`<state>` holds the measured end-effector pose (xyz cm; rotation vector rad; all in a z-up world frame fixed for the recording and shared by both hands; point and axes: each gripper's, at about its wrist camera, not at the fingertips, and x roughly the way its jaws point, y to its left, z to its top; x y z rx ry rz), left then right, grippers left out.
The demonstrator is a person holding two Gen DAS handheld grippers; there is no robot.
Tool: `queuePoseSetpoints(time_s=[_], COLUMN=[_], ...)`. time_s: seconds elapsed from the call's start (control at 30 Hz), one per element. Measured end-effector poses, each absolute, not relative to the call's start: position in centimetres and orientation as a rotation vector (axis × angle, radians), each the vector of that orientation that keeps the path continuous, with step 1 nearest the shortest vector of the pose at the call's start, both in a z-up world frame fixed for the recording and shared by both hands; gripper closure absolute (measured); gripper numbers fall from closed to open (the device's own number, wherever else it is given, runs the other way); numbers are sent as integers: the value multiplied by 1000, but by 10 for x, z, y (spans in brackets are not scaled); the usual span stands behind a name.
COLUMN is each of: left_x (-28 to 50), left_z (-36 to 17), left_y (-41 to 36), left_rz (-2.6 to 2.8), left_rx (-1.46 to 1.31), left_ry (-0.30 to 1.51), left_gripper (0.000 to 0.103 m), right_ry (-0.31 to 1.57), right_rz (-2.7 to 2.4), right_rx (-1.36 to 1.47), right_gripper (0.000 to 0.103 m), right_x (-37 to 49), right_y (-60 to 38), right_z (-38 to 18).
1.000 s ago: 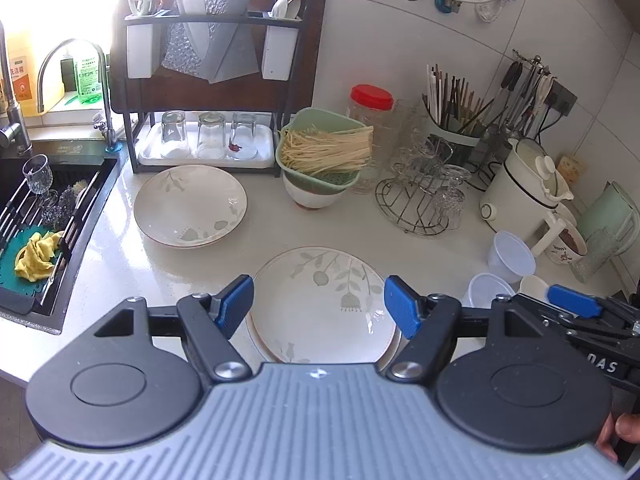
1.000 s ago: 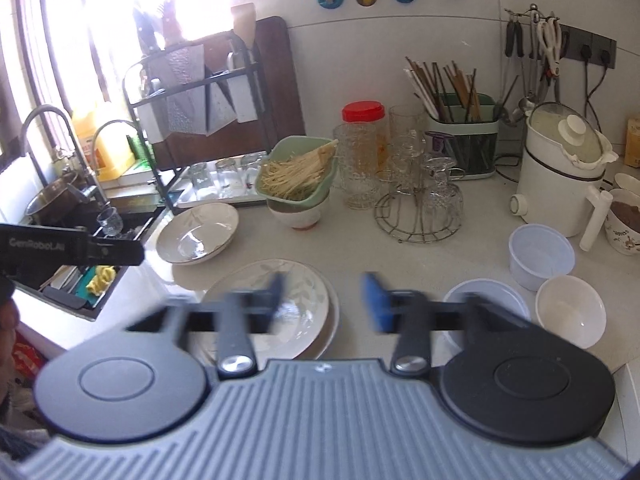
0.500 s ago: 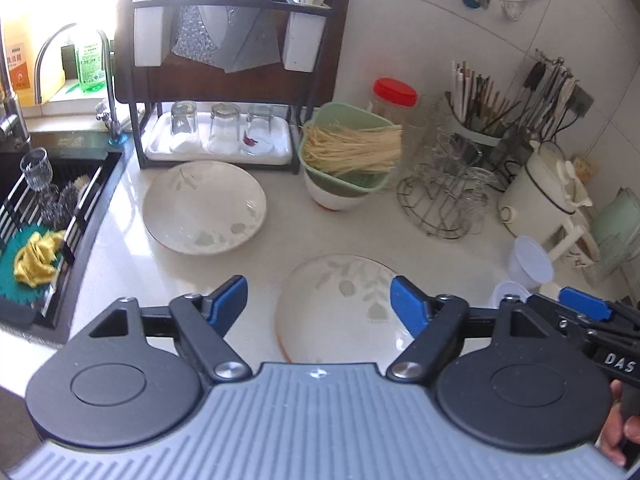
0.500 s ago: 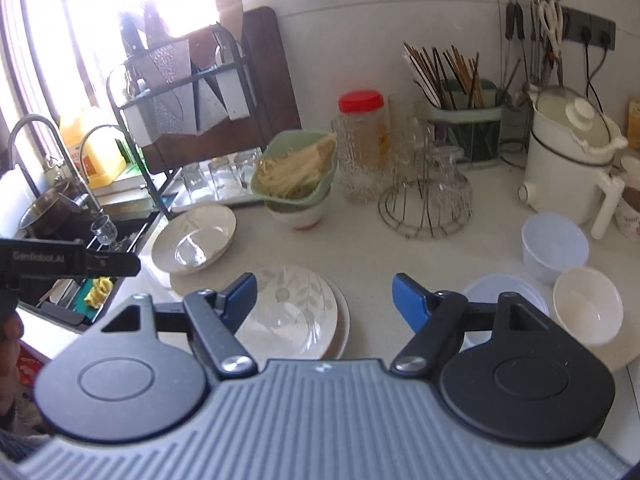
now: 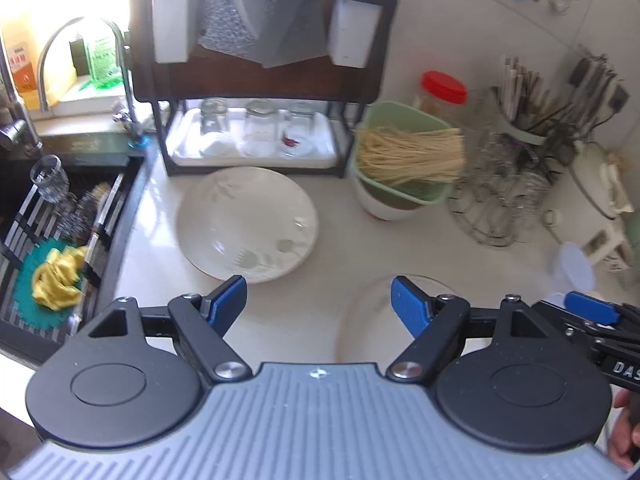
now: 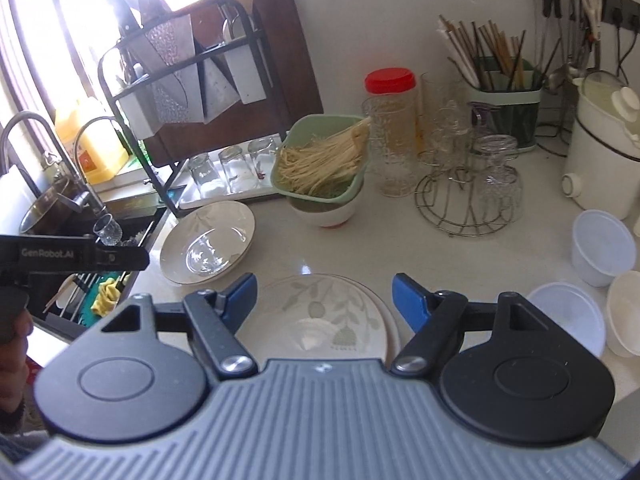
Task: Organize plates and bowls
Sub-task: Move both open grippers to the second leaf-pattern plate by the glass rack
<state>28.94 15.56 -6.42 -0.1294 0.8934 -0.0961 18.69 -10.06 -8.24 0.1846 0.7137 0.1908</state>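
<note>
Both tongs (image 5: pixel 319 300) (image 6: pixel 325 298) agape; two leaf plates (image 6: pixel 324 312), three bowls (image 6: pixel 602 246)

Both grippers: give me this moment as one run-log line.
left gripper: open, empty, nearer deep plate | right gripper: open, empty, over leaf-print plate stack | nothing grasped yet

3 plates (image 6: pixel 208 246), 3 white bowls (image 6: pixel 602 246), 3 upturned glasses (image 5: pixel 258 128)
</note>
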Motion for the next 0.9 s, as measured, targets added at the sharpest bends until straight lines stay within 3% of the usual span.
queuePoseSetpoints(time_s=[0.9], left_x=[386], left_z=[-125], left_y=[241], left_rz=[-45], left_rx=[-190], left_ry=[1037], left_gripper=[20], right_ry=[860], right_rz=[275], right_rx=[230], right_gripper=[28], right_x=[295], right_y=[-14], right_z=[-121])
